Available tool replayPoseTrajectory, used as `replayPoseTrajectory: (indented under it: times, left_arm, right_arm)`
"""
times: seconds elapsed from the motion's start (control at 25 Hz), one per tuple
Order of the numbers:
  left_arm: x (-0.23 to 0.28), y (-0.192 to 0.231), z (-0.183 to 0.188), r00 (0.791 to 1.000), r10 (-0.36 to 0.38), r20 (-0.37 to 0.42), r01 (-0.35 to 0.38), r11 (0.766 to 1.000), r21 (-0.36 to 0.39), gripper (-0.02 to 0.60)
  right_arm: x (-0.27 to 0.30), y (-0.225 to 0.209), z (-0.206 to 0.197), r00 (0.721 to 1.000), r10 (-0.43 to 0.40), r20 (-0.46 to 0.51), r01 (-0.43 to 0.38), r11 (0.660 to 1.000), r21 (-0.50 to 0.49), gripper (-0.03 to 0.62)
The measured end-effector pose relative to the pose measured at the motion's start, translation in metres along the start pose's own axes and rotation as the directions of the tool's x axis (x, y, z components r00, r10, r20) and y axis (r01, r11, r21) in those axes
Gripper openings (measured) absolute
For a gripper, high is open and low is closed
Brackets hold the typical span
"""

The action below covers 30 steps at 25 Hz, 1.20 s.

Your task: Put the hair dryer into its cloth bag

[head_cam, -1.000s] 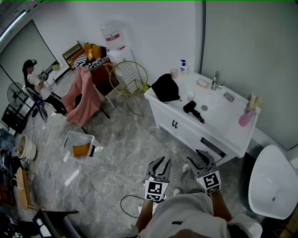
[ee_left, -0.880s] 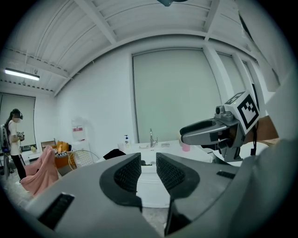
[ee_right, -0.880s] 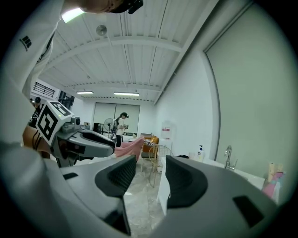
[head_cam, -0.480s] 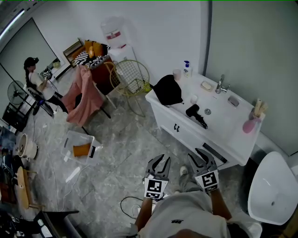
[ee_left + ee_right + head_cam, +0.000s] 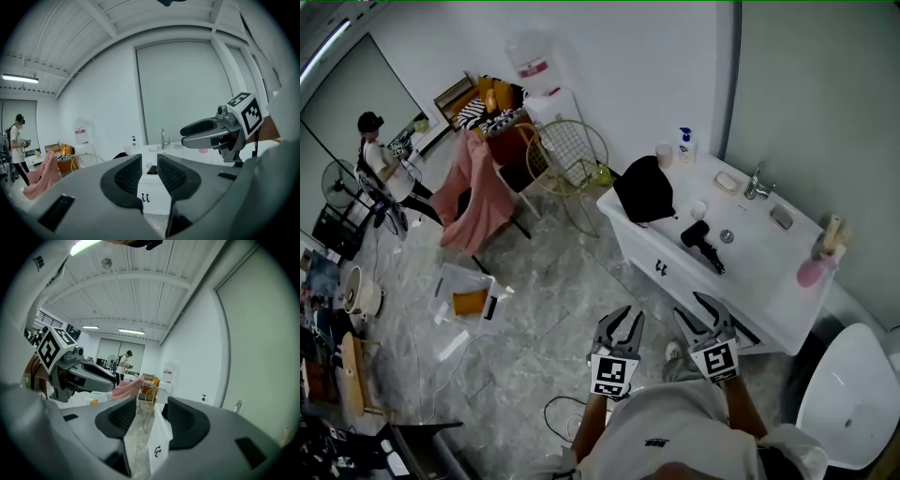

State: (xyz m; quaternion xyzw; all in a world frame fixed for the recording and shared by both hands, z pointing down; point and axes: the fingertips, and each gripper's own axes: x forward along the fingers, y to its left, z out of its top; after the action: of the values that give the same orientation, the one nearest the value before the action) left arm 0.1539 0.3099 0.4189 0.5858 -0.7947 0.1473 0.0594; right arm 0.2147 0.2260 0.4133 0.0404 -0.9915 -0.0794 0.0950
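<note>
The black hair dryer [image 5: 701,242] lies on the white vanity counter [image 5: 769,291] beside the basin. The black cloth bag [image 5: 644,190] sits slumped on the counter's left end. Both grippers hang in the air short of the vanity, touching neither. My left gripper [image 5: 623,322] is open and empty; in its own view the hair dryer [image 5: 152,169] shows far off between the jaws. My right gripper [image 5: 694,311] is open too, its jaws have just been opening, and nothing is between them. The vanity's corner [image 5: 159,437] lies ahead of my right gripper [image 5: 149,416].
On the counter are a faucet [image 5: 757,183], a soap bottle [image 5: 684,145] and a pink holder [image 5: 814,272]. A toilet [image 5: 848,403] stands at the right. A wire chair [image 5: 572,155], a pink-draped chair [image 5: 478,197], a floor bin [image 5: 473,298] and a person [image 5: 380,164] are at the left.
The head view has drifted, so the vanity sits lower and further right in it. Both grippers have been carried forward toward it. Hair dryer and bag have not moved on the counter.
</note>
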Motion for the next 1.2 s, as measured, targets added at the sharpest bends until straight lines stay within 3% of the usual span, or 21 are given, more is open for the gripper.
replayPoseTrajectory:
  times: [0.24,0.36,0.6,1.2]
  left_arm:
    - [0.036,0.012,0.010,1.000,0.013,-0.007,-0.013,1.000,-0.001,0.098]
    - [0.055,0.019,0.013,1.000,0.021,-0.013,-0.021,1.000,-0.003,0.098]
    - [0.093,0.025,0.019,0.999,0.037,-0.021,-0.037,0.999,-0.002,0.098]
    - [0.153,0.034,0.026,0.996,0.085,-0.036,-0.085,0.996,-0.011,0.098]
  right_arm:
    - [0.030,-0.023,-0.005,0.997,0.067,-0.027,-0.066,0.997,0.041,0.275]
    - [0.045,-0.036,-0.009,0.995,0.095,-0.040,-0.094,0.995,0.034,0.284]
    - [0.069,-0.059,-0.023,0.985,0.168,-0.049,-0.161,0.980,0.114,0.285]
    - [0.109,-0.115,-0.028,0.985,0.173,-0.013,-0.173,0.984,0.041,0.290]
